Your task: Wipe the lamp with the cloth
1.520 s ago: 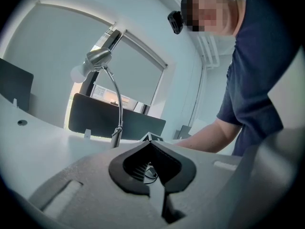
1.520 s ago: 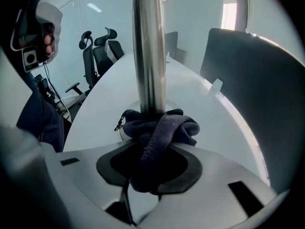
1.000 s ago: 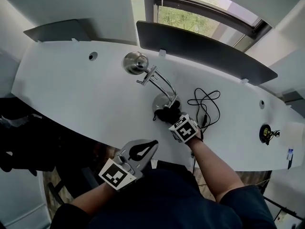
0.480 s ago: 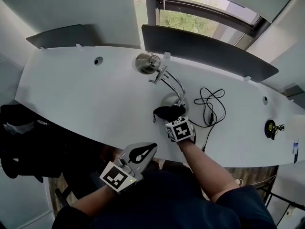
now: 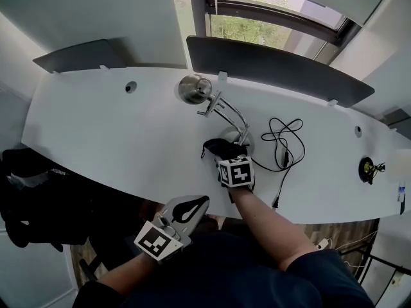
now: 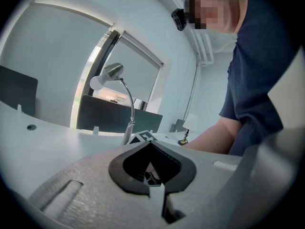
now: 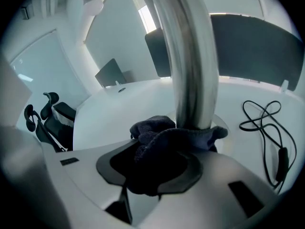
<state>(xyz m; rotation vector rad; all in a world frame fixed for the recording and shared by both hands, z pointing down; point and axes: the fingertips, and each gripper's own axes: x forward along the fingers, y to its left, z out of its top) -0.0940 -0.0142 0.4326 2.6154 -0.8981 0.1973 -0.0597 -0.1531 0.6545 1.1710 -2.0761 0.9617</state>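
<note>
A chrome desk lamp stands on the white desk, its round head at the back and its curved stem rising from a round base. My right gripper is shut on a dark cloth, which presses against the foot of the stem on the base. My left gripper is held off the desk's near edge, shut with nothing in it. In the left gripper view the lamp shows far off across the desk.
A black cable lies coiled right of the lamp base. Dark screens line the desk's far edge. A small lamp-like object sits at far right. Black office chairs stand left of the desk.
My right gripper has carried the cloth leftward and slightly forward, from beside the base to against the foot of the stem. The left gripper has barely moved.
</note>
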